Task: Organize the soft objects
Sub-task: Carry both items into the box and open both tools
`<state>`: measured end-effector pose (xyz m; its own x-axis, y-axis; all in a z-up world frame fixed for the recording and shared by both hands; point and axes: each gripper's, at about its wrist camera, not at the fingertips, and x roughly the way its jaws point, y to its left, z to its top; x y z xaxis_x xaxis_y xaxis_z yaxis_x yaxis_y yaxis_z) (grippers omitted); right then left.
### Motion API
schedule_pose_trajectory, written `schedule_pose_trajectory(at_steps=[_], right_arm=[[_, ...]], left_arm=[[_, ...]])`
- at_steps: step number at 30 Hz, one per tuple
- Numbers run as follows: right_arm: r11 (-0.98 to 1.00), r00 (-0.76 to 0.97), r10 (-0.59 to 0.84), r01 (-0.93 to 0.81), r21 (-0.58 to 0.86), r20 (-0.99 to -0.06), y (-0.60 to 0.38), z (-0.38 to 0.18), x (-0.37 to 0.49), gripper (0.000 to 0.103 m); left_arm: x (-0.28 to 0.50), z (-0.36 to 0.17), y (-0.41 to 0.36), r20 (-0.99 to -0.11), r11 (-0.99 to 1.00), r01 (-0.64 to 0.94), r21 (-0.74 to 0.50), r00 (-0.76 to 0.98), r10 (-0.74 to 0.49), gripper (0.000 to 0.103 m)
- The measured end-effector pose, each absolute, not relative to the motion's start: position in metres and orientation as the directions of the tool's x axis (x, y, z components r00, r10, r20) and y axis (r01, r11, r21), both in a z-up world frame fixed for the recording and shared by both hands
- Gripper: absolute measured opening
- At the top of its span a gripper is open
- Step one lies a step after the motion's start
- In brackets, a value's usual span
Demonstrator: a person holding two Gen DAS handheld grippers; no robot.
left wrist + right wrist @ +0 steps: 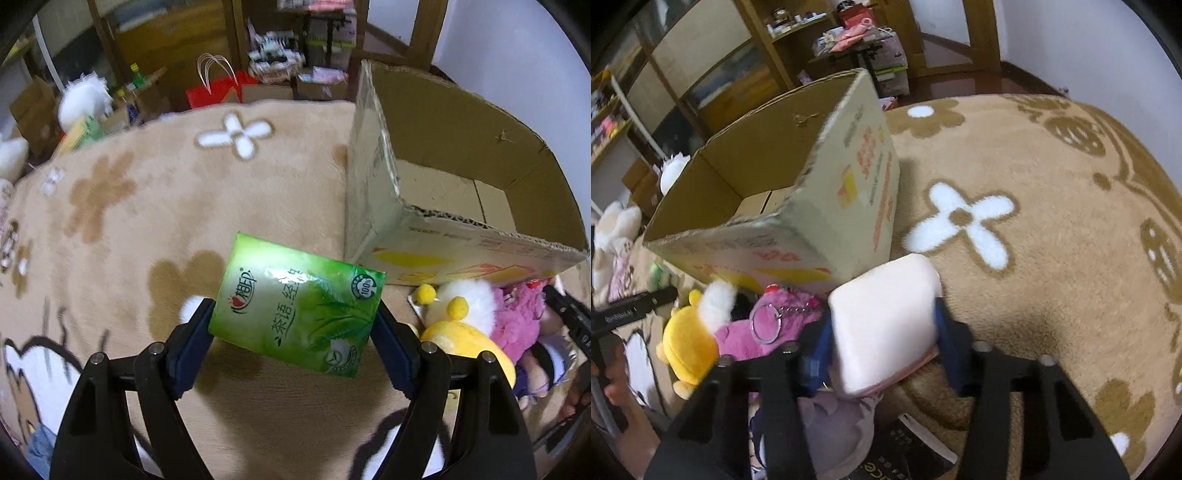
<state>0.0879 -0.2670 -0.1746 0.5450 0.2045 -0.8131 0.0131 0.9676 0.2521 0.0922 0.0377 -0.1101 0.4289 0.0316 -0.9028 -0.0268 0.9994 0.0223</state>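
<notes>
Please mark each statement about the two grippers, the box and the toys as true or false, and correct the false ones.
1. The left gripper holds a green tissue pack. True.
2. The right gripper is open and holds nothing. False: it is shut on a pale pink soft block.
3. The cardboard box is already full of plush toys. False: the part of its floor that shows is bare.
4. A yellow plush toy and a pink plush toy lie outside the box, on the carpet near its front wall. True.
5. The carpet is plain grey. False: it is beige with white and brown flower shapes.
</notes>
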Motion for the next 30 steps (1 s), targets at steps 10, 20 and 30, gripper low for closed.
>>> schedule_pose_trajectory(at_steps=[10,20,30], right_arm=[[0.980,0.656,0.147,0.005,0.198,-0.741,-0.260,-0.132,0.052,0.031],[0.991,0.862,0.084,-0.019,0.133,-0.501,-0.249,-0.062,0.008,0.031],[0.991,0.893,0.133,-0.109,0.080,-0.429,-0.220,-0.040,0.016,0.033]], left_arm=[[0.066,-0.050,0.048,-0.779,1.000,-0.026,0.012,0.626,0.026,0.080],[0.036,0.008,0.026,-0.576,0.999,0.046,0.016,0.817,-0.029,0.080],[0.053,0.028,0.013,-0.511,0.998,0.063,0.024,0.859,-0.042,0.080]])
